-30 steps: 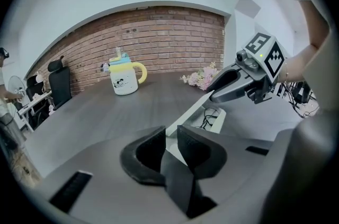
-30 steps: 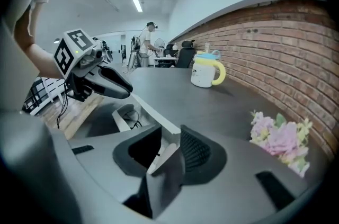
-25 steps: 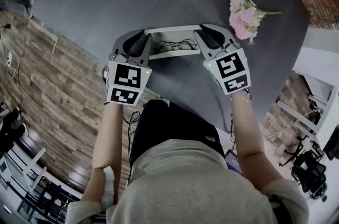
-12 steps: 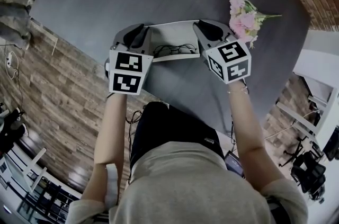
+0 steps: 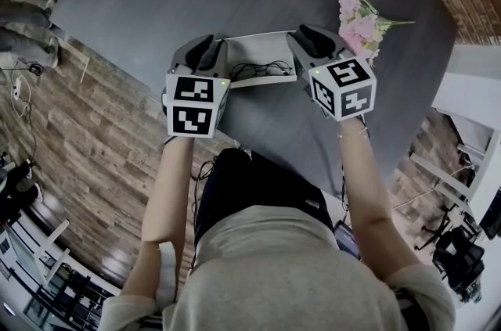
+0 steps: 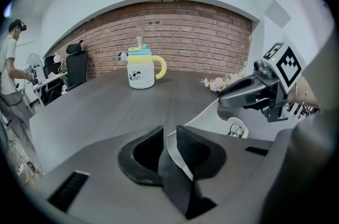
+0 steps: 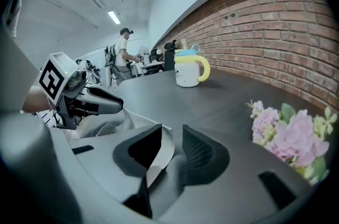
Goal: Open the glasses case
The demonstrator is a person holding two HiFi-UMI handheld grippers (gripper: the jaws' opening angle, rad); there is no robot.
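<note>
While nose-down, left tool [image 6: 169,134] tight on case [image 5: 255,46] end.

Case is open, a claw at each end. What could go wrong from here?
1. The right claw has just been opening; the glasses case wall stands loose between its jaws, so that end may slip free.
2. Only the left claw grips, on a thin edge; the case could twist and spill the glasses.
</note>
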